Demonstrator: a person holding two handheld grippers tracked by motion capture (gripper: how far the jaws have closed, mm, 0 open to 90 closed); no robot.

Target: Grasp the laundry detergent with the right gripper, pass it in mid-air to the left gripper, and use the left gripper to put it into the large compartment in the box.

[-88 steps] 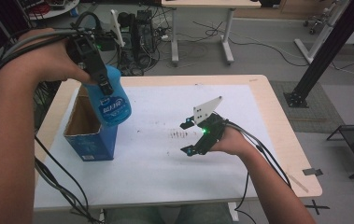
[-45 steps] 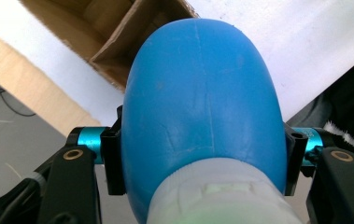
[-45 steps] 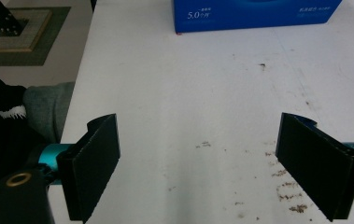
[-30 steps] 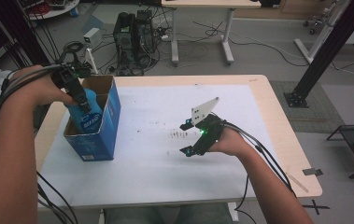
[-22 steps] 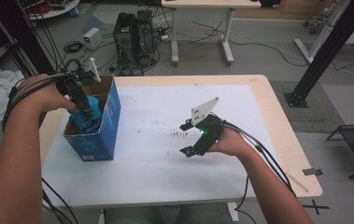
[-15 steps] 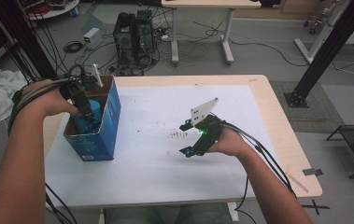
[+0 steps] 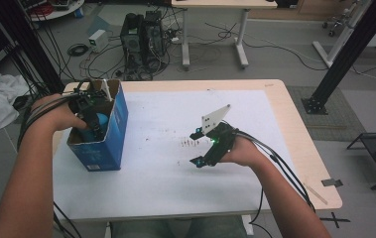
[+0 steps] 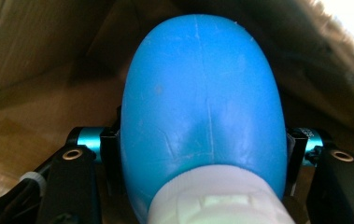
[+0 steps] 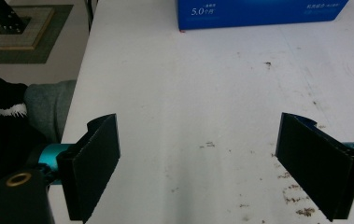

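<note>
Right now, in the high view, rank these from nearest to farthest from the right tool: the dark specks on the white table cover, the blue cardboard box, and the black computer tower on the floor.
1. Dark specks, just left of the right tool.
2. Blue cardboard box, at the table's left side.
3. Black computer tower, on the floor beyond the table's far edge.

Cable-strewn grey floor (image 7: 275,54), far desk (image 7: 215,5)
</note>
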